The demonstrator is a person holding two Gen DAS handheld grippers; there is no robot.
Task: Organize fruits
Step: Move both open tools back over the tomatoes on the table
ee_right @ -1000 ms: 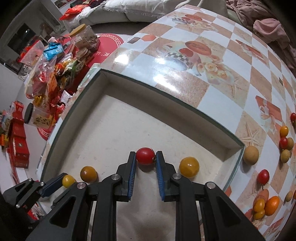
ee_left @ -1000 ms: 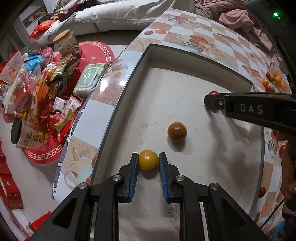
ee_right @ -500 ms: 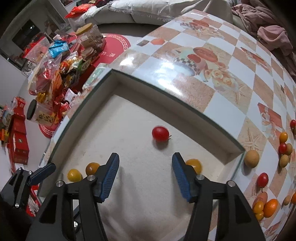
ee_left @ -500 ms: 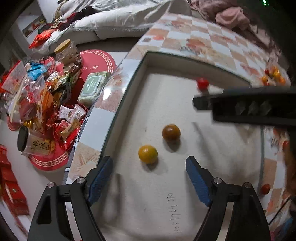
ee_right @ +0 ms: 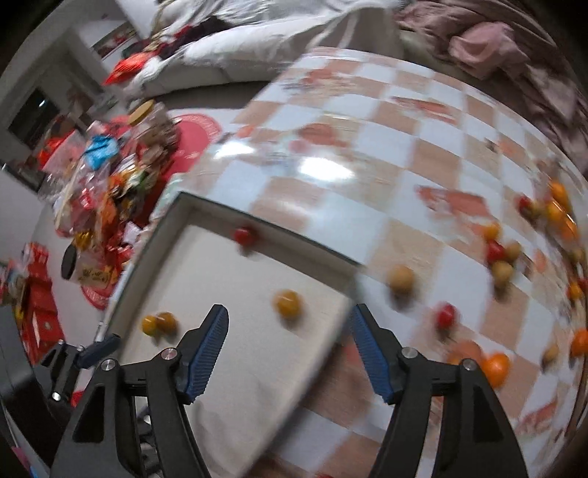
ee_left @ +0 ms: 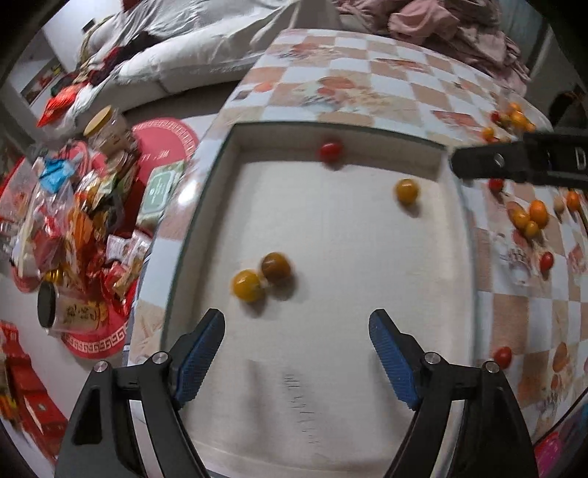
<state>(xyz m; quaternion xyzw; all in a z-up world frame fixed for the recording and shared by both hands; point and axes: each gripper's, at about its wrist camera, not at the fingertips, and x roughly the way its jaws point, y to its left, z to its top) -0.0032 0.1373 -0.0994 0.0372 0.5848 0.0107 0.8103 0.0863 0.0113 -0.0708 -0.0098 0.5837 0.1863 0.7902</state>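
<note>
A shallow white tray [ee_left: 455, 279] lies on the checkered table. In it are a yellow fruit [ee_left: 247, 285] touching a brown one [ee_left: 276, 266], a red tomato [ee_left: 330, 150] by the far wall and a yellow fruit [ee_left: 406, 191] at the far right. My left gripper [ee_left: 296, 358] is open and empty, raised above the tray's near part. My right gripper [ee_right: 288, 349] is open and empty over the tray's right edge [ee_right: 327, 345]; it shows at the right of the left wrist view [ee_left: 514, 161]. The same fruits appear in the right wrist view: red [ee_right: 244, 235], yellow [ee_right: 287, 303].
Several loose small fruits lie on the table right of the tray: orange ones [ee_left: 531, 217], red ones [ee_right: 445, 316], a tan one [ee_right: 401, 279]. Snack packets and jars [ee_left: 73, 206] crowd the floor left of the table. Pink cloth [ee_left: 455, 33] lies at the far edge.
Both grippers opened, let go of the yellow fruit and the red tomato in the tray, and pulled up and back. The red tomato rolled to the far wall. The right gripper swung right.
</note>
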